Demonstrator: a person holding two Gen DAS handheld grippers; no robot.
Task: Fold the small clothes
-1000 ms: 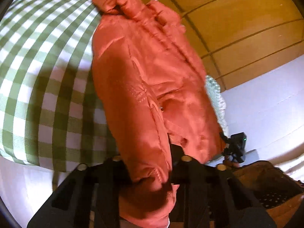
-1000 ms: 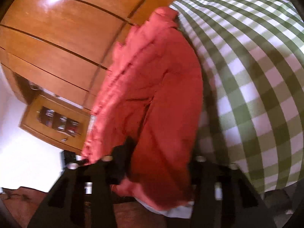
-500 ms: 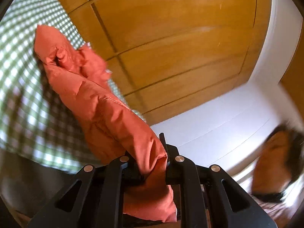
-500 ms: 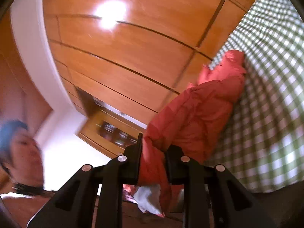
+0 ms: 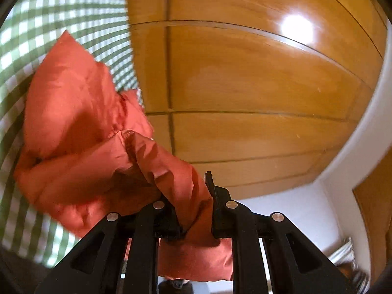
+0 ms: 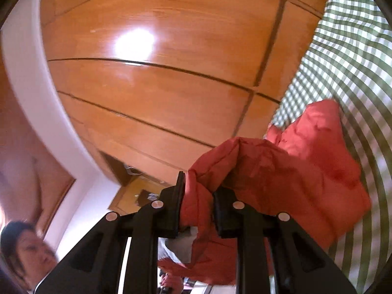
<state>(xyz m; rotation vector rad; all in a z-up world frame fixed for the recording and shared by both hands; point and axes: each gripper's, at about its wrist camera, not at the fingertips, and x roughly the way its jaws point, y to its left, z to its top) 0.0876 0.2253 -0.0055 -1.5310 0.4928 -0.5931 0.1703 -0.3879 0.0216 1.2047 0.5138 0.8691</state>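
Note:
A small puffy red jacket (image 5: 73,112) hangs lifted in front of the green-and-white checked cloth (image 5: 61,12). My left gripper (image 5: 193,210) is shut on one edge of it, and the fabric bulges out below the jaws. In the right wrist view the same jacket (image 6: 306,171) trails off to the right over the checked cloth (image 6: 355,61). My right gripper (image 6: 198,203) is shut on another edge, where a bit of white lining shows under the jaws. Both grippers point about level.
A glossy wooden panelled wall (image 5: 245,85) fills the background of both views (image 6: 171,85), beside a white wall (image 5: 306,210). A person (image 6: 24,252) is at the lower left of the right wrist view.
Both grippers have risen and swung away from the checked cloth toward the wooden panels, carrying the jacket. The right jaws closed tighter on it. The jacket is now bunched and off the cloth.

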